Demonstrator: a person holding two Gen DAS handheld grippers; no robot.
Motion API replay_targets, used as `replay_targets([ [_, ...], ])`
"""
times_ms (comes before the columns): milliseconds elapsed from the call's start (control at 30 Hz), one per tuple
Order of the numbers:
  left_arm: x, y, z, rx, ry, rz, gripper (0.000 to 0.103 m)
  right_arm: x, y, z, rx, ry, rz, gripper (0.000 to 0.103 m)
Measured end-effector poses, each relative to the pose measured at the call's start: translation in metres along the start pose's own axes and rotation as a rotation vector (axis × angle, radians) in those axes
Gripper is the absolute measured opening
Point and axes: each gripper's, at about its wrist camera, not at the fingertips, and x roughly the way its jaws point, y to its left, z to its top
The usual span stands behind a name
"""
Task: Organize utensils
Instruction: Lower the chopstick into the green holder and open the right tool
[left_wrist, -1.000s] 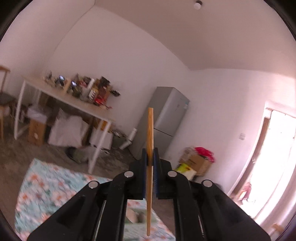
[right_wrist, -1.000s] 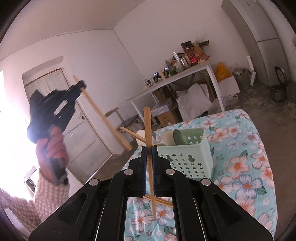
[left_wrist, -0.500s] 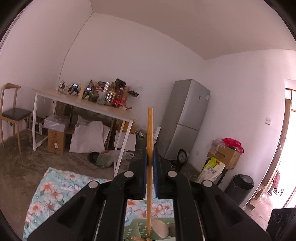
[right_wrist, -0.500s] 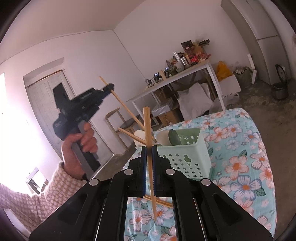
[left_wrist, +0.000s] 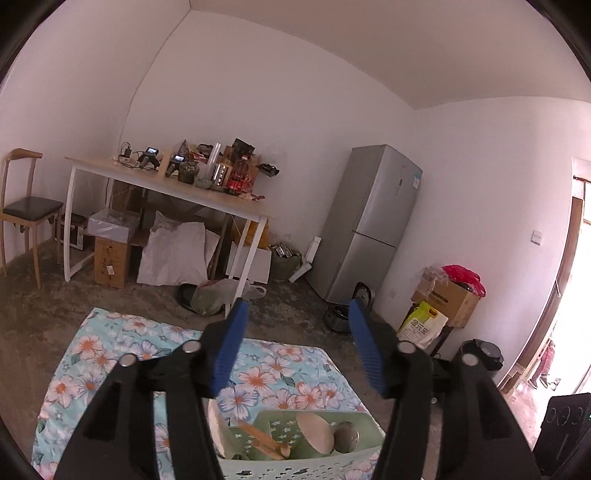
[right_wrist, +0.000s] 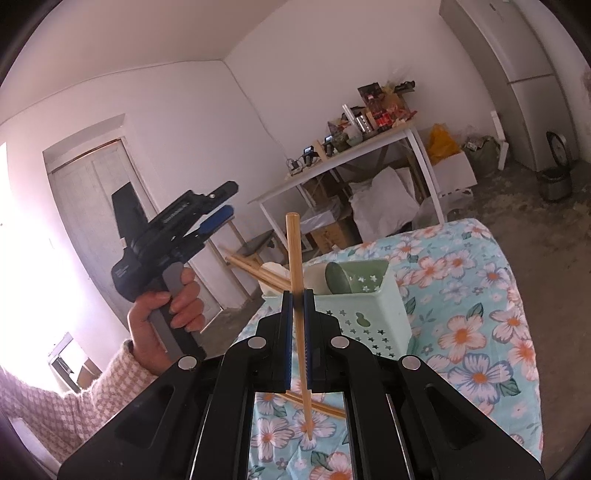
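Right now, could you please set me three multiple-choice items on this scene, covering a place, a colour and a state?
1. Where do the loose chopsticks rest?
A. in the green basket
B. on the chair
C. on the fridge

2. What colour is the floral cloth?
A. red
B. light blue
C. black

3. How is the right claw?
A. open, empty
B. shut on a spoon
C. shut on a chopstick

Answers: 1 A, they lean out of the basket; 2 B, blue ground with flowers; 3 C, pads clamp the stick.
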Motion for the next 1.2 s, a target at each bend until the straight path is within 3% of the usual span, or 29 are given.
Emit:
replay_targets([
  [367,-0.075,0.021,-0.016,-0.021,0.01,-0.005,0.08,-0.029,0.022,0.029,-0.081,-0.098,-0.034,0.004],
  [633,-0.105,0.058,-0.09,-0.084,0.229,0.024,0.083,-0.039,0.07,0.08,-0.243,-0.237,-0.034,0.004],
  [867,-0.114,0.087,-0.15,-0.158,0.356,0.058,0.089,0.01,0.106,0.118,-0.376,-0.249,-0.02,0.004],
  [1200,-0.117,0.094,-0.174,-0.144,0.37,0.074,0.097,0.084,0.129,0.112,-0.513,-0.179,-0.02,0.004],
])
